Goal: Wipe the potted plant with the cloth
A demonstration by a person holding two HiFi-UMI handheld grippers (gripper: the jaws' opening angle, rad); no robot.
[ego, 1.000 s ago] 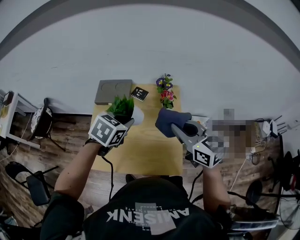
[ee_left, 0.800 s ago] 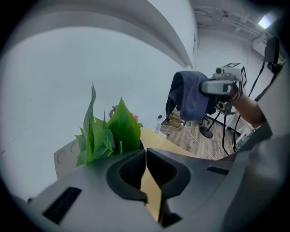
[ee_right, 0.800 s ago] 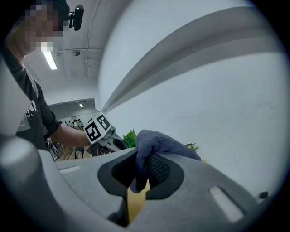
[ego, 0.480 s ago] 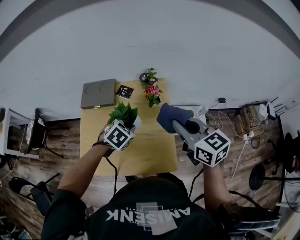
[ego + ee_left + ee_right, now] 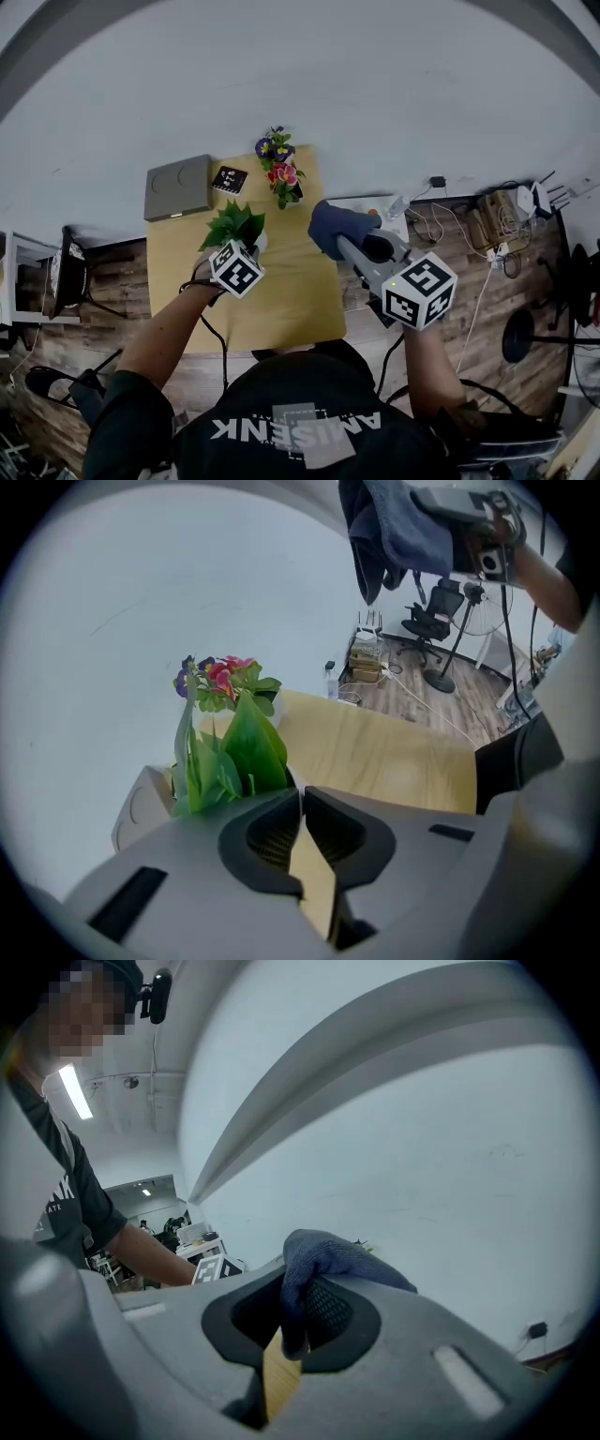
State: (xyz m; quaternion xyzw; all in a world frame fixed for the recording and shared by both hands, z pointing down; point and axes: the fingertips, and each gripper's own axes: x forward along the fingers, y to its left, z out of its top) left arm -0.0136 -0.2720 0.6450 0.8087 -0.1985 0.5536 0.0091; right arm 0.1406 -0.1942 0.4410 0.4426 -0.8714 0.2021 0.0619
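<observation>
While the left gripper [image 5: 251, 247] is positioned over the middle of the tabletop [image 5: 281, 305], its jaws are closed to a thin slit. The left gripper view [image 5: 300, 794] shows a sliver of white pot rim pinched at the jaw tips. The potted plant [image 5: 234, 225] sits at those tips, slightly toward the far edge. Its green leaves [image 5: 234, 752] rise behind the left jaw. It cannot be determined whether the pot rests on the wood or is lifted clear of it.

The right gripper [image 5: 349, 246] is positioned at the right edge of the tabletop, raised above it. Its jaws are clamped on the cloth [image 5: 333, 225]. In the right gripper view [image 5: 291, 1288], the dark blue cloth [image 5: 328, 1251] passes down between the jaws and bunches over the top of the right jaw. The cloth and the potted plant are apart, with bare wood between them. In the left gripper view, the cloth [image 5: 394, 527] hangs high above the plant.

Other items on the tabletop:
- A small bunch of flowers [image 5: 279, 173] stands at the far edge, toward the far right corner, beyond the plant.
- A flat grey box [image 5: 178, 187] lies at the far left corner.
- A small black card [image 5: 229, 178] lies between the box and the flowers.
</observation>
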